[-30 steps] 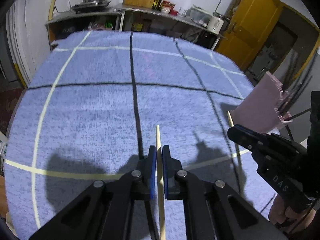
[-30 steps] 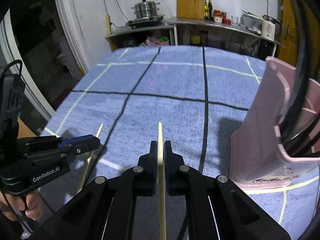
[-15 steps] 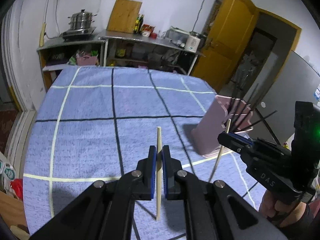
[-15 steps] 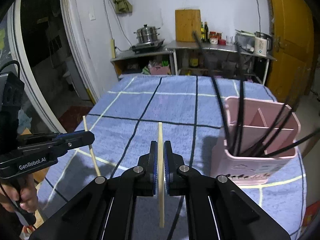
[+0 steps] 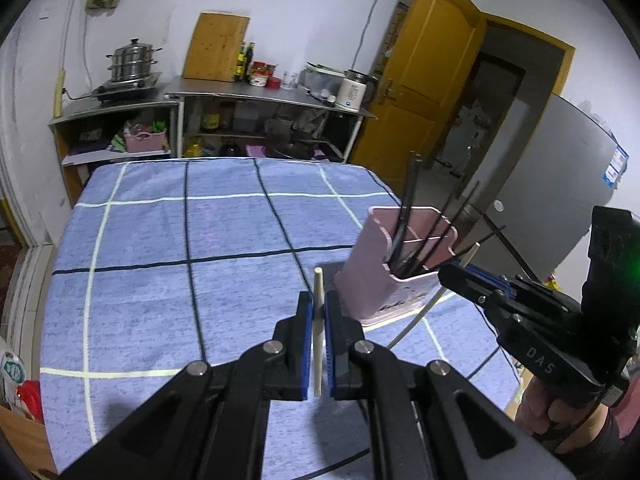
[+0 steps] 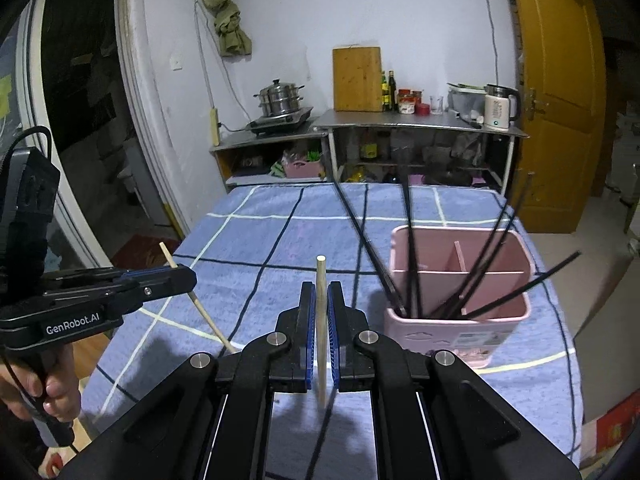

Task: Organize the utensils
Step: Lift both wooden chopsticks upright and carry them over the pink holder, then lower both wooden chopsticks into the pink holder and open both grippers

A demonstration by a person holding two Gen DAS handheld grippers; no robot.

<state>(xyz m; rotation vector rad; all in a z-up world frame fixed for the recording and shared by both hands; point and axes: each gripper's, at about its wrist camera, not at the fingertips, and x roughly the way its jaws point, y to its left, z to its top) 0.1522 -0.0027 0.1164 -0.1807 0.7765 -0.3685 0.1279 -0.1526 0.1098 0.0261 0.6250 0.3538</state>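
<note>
Carrying one pale wooden chopstick in each gripper, the person is holding both tools in the air above the blue checked tablecloth. The left gripper is closed tightly on the left chopstick, which is standing almost upright between the blue pads. The right gripper is closed the same way on the right chopstick, also upright, with its lower end hanging free under the jaws.

The pink utensil holder is standing on the cloth to the right of centre in the right wrist view, near the table edge. Several black chopsticks are leaning in its front compartment (the rear ones look empty, as far as I can see).

The step in hand seems to be bringing the wooden sticks over the holder. To do it well, I think each stick should be kept vertical, lowered tip first into a free compartment, and released only when the tip is inside the walls. Approaching one gripper at a time is avoiding a collision with the slanted black chopsticks.
</note>
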